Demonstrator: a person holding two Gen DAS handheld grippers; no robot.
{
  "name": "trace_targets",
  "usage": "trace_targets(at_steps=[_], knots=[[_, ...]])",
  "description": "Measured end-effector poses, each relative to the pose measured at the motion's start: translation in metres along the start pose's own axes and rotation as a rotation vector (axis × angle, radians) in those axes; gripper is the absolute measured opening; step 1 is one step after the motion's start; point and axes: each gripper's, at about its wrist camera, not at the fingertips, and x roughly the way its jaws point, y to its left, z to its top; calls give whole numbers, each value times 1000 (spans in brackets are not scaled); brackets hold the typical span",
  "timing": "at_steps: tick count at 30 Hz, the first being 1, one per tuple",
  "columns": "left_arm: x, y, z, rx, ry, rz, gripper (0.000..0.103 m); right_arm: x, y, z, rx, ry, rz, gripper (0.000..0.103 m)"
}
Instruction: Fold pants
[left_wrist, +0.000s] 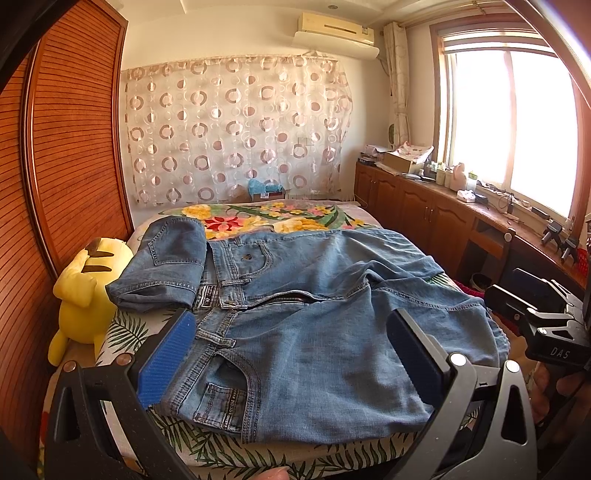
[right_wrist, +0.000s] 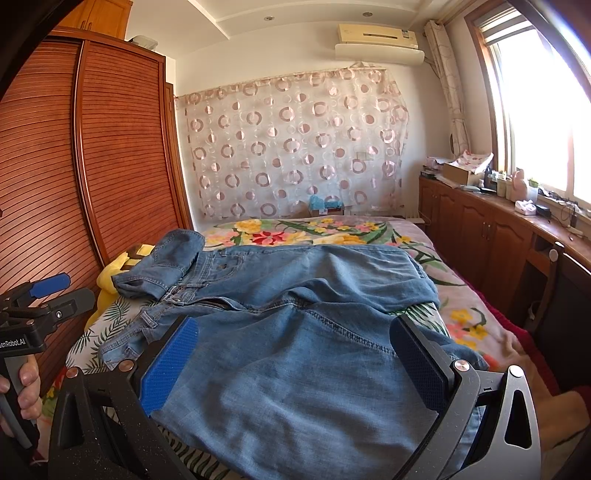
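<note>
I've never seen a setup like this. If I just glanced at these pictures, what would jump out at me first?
Most likely the blue jeans spread across the flowered bed, one leg end folded back over the waistband at the far left. Next, the blue pads of the left gripper, standing wide open low in front over the denim. Then the yellow plush toy at the bed's left edge, beside the wooden wardrobe.

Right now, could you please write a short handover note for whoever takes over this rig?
Left tongs: open, empty, over the waistband end of the jeans.
Right tongs: open, empty, over the leg part nearer you.
Jeans lie across the bed, fly open. One leg end is doubled back onto the waistband at the far left, beside the yellow plush.
Done: part of the folding, it seems.
Left: grip the near edge, finish the folds, smooth flat.
</note>
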Motion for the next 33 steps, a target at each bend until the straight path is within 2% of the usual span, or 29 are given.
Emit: trace_targets(at_steps=[33], knots=[[-1,0,0,1,-8,1,103,-1,-1,1,-4,-6,9,103]])
